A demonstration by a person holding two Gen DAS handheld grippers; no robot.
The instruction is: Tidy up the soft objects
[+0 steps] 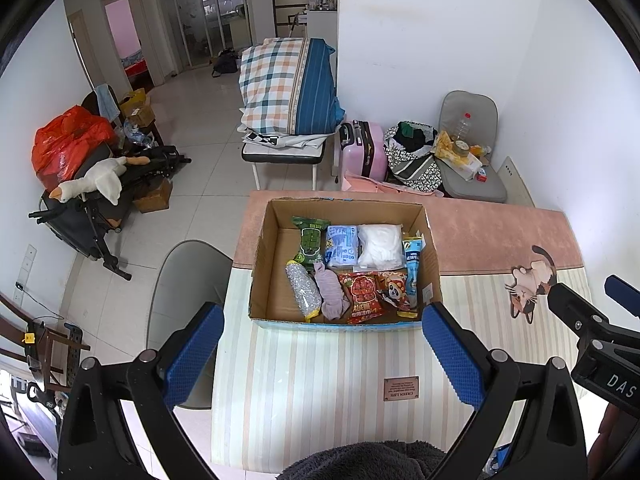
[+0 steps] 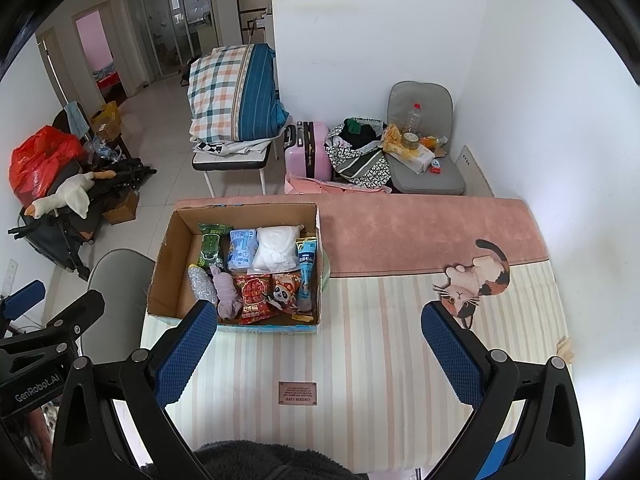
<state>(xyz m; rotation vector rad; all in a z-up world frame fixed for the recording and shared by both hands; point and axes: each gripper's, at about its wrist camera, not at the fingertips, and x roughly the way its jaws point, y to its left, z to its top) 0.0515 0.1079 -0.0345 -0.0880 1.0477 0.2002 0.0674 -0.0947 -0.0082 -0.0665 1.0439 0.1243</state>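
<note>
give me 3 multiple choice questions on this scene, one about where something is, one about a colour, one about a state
1. Where in the cardboard box does the green packet lie?
A. far left of the far row
B. near right corner
C. outside it, on the mat

2. What colour is the suitcase on the floor past the table?
A. black
B. pink
C. yellow

3. How does the left hand-held gripper stand?
A. shut on the purple cloth
B. shut on the box wall
C. open and holding nothing

Answers:
1. A: the green packet is leftmost in the row by the box's far wall, next to the light blue packet.
2. B: the suitcase shell is pale pink with dark trim.
3. C: its blue pads are wide apart above the striped mat, with nothing between them; the purple cloth lies in the box.
</note>
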